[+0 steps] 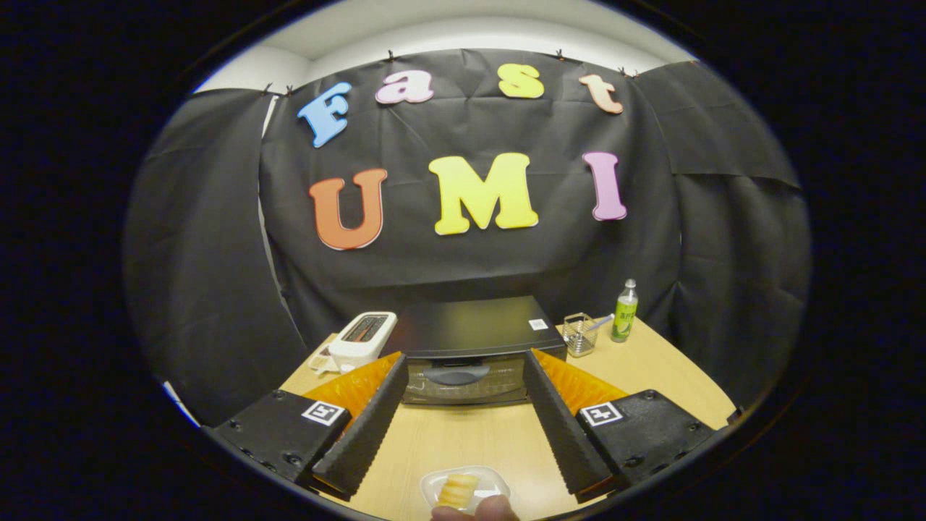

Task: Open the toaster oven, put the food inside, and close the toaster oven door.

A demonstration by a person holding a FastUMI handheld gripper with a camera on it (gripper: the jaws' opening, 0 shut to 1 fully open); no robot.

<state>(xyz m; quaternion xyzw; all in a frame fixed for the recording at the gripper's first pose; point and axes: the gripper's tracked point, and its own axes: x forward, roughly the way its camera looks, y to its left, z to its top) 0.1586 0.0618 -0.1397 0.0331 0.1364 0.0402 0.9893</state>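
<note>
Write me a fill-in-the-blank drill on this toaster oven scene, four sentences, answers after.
1. The black toaster oven beyond the claw has its door ____.
2. The claw's fingers are spread ____, gripping nothing.
3. The pale pastry lies on a small white ____ between the fingers.
4. The white pop-up toaster stands on the light wooden table, opposite a green plastic ____.

Missing words: closed; open; plate; bottle

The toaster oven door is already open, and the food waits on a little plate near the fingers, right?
Not quite. The gripper view shows the toaster oven door closed. The food does wait on its little plate between the open gripper's fingers.
</note>
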